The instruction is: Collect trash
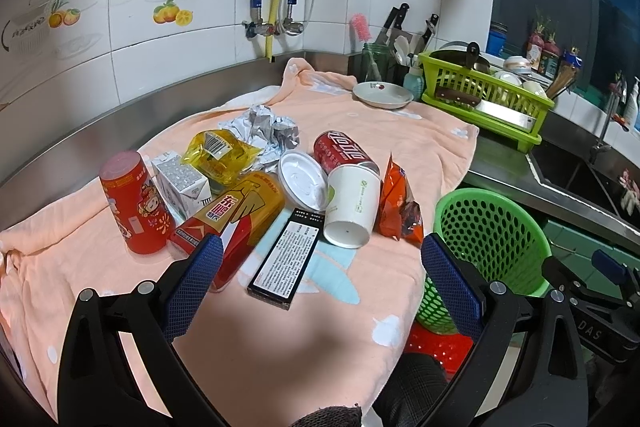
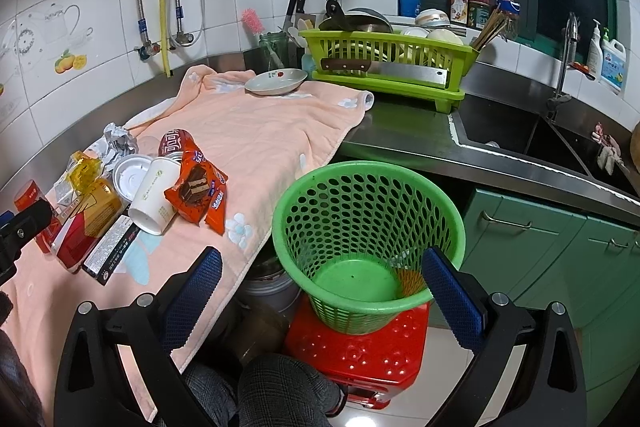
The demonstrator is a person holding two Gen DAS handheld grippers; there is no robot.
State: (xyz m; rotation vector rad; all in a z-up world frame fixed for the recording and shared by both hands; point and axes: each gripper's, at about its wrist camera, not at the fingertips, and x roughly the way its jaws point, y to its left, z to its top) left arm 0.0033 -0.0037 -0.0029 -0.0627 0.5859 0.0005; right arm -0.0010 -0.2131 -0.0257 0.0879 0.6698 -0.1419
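Trash lies in a cluster on a peach towel (image 1: 280, 327): a black box (image 1: 286, 259), a white paper cup (image 1: 352, 205) on its side, an orange snack wrapper (image 1: 396, 201), a red cola can (image 1: 344, 151), a yellow-red bottle (image 1: 240, 223), a red can (image 1: 132, 203), a small carton (image 1: 182, 183), a white lid (image 1: 302, 181) and crumpled paper (image 1: 264, 127). My left gripper (image 1: 322, 267) stands open just before the black box. My right gripper (image 2: 322, 279) hangs open over the empty green basket (image 2: 368, 227), which stands on a red stool (image 2: 360, 359).
A lime dish rack (image 2: 384, 63) with a cleaver, a plate (image 2: 276, 81), a knife block and a sink (image 2: 532, 143) lie beyond the towel. Green cabinets (image 2: 560, 247) are at right. A person's knee (image 2: 280, 391) shows below, and a white bucket (image 2: 268, 287) sits under the counter edge.
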